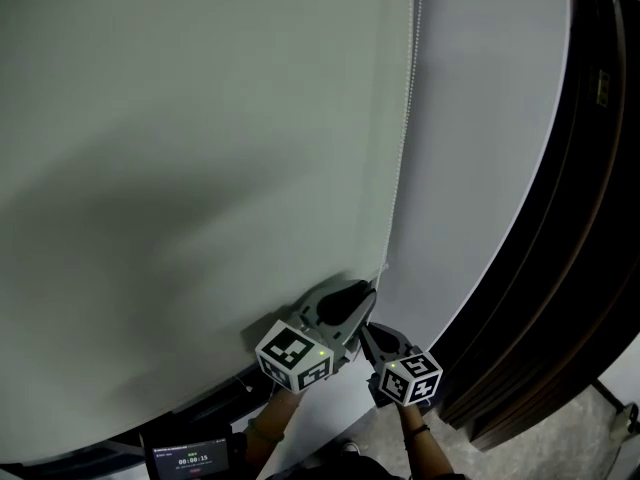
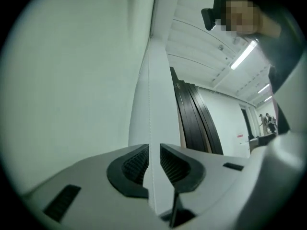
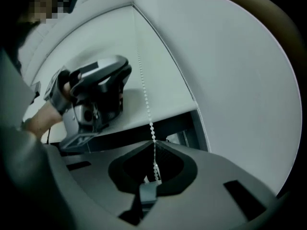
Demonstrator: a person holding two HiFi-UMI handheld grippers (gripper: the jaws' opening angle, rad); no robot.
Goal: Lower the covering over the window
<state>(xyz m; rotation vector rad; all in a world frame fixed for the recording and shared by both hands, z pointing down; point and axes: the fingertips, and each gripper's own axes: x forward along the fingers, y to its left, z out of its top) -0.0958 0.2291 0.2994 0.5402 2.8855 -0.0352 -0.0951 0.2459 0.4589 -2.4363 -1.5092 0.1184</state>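
Note:
A pale roller blind (image 1: 200, 148) covers most of the window, and its white bead chain (image 1: 405, 118) hangs down along its right edge. My left gripper (image 1: 365, 293) is at the chain's lower end. In the left gripper view the chain (image 2: 149, 104) runs through the gap between the ribbed pads (image 2: 136, 164), which do not press on it; the left gripper (image 2: 154, 150) is open. Just below and to the right, my right gripper (image 1: 368, 330) is shut on the chain (image 3: 144, 90), whose beads enter its closed tips (image 3: 153, 145). That view also shows the blind (image 3: 165, 92) and the left gripper (image 3: 96, 95).
A white wall (image 1: 480, 148) lies right of the blind, then dark door-frame mouldings (image 1: 560, 268). A dark sill (image 1: 205, 408) runs under the blind's bottom edge. A small device with a lit display (image 1: 190, 458) hangs at the lower left. Speckled floor (image 1: 560, 448) shows at the lower right.

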